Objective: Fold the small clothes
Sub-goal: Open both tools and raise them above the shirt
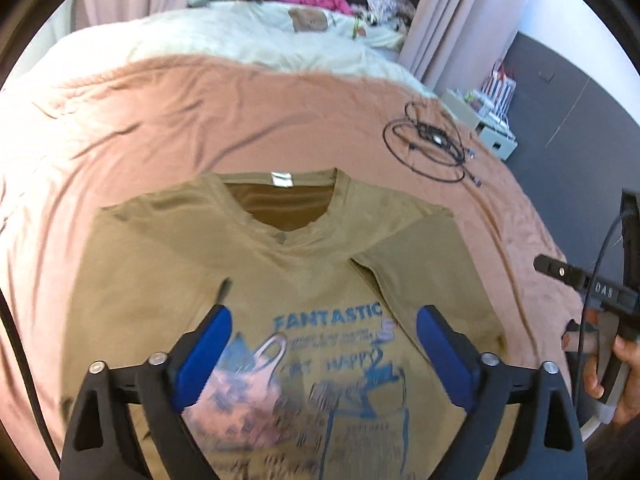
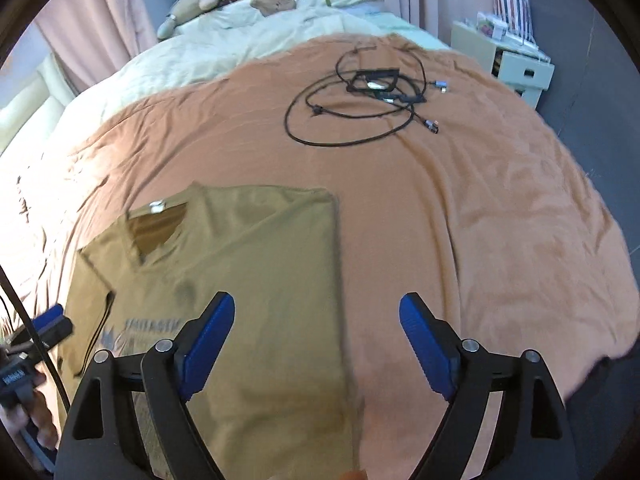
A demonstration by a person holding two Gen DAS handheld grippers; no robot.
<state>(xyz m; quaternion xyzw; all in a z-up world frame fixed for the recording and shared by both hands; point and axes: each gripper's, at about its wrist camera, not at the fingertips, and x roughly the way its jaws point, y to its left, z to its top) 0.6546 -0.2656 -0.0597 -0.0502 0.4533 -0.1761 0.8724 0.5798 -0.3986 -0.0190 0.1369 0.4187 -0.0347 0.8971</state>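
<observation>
Item: olive T-shirt (image 1: 256, 264), flat on near part of pink bedspread (image 1: 160, 120), both sleeves folded in. Left gripper (image 1: 324, 356), right gripper (image 2: 316, 344): jaws wide, empty. Next, likely: hem-to-collar fold.

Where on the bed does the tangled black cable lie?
The black cable lies on the pink sheet, beyond the olive T-shirt and to its right in both views.

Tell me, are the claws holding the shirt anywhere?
No. The left claw and right claw are both open above the olive T-shirt, holding nothing.
</observation>
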